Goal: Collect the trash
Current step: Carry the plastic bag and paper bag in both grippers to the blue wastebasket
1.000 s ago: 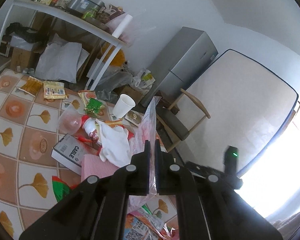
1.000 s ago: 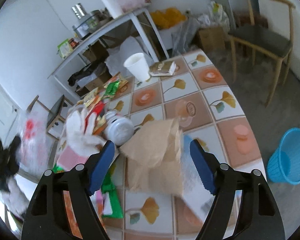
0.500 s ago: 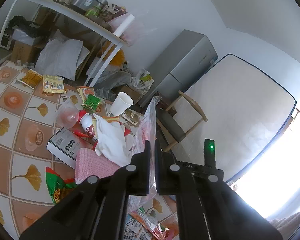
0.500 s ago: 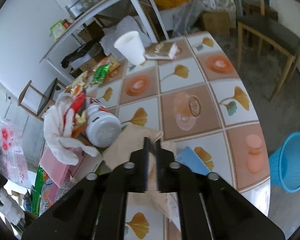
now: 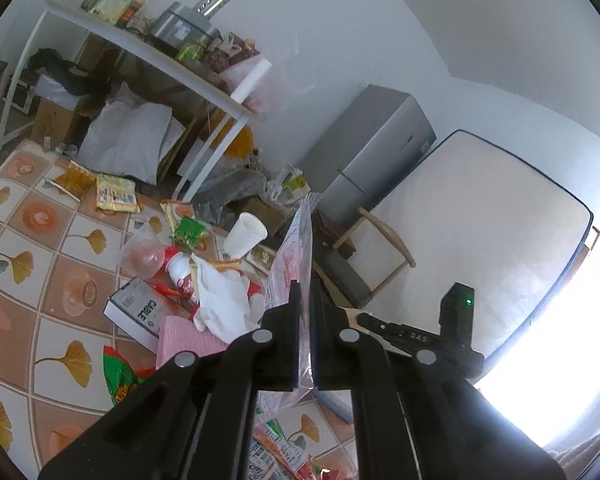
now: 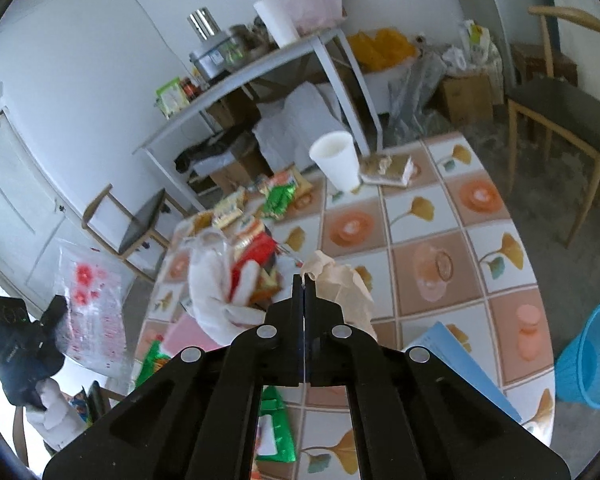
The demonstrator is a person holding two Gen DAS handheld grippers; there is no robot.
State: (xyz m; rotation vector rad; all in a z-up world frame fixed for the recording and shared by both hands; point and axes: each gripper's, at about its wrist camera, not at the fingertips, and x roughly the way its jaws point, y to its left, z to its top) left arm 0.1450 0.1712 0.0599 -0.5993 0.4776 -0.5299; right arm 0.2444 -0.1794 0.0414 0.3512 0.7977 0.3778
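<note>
Brown crumpled paper (image 6: 342, 288) hangs from our right tongs (image 6: 303, 280), clamped on its upper corner, its loose body trailing down and to the right above the tiled bench (image 6: 480, 240). Our left tongs (image 5: 305, 292) are pinched on the rim of the clear plastic bag (image 5: 296, 248) with red print, held upright off the bench's left edge; from the right wrist view that bag (image 6: 88, 304) sits well to the left of the paper. We judge the next move is to carry the paper leftward over the bag's mouth. Around it lie a white glove (image 6: 212, 280), wrappers and 1 white cup (image 6: 336, 160).
</note>
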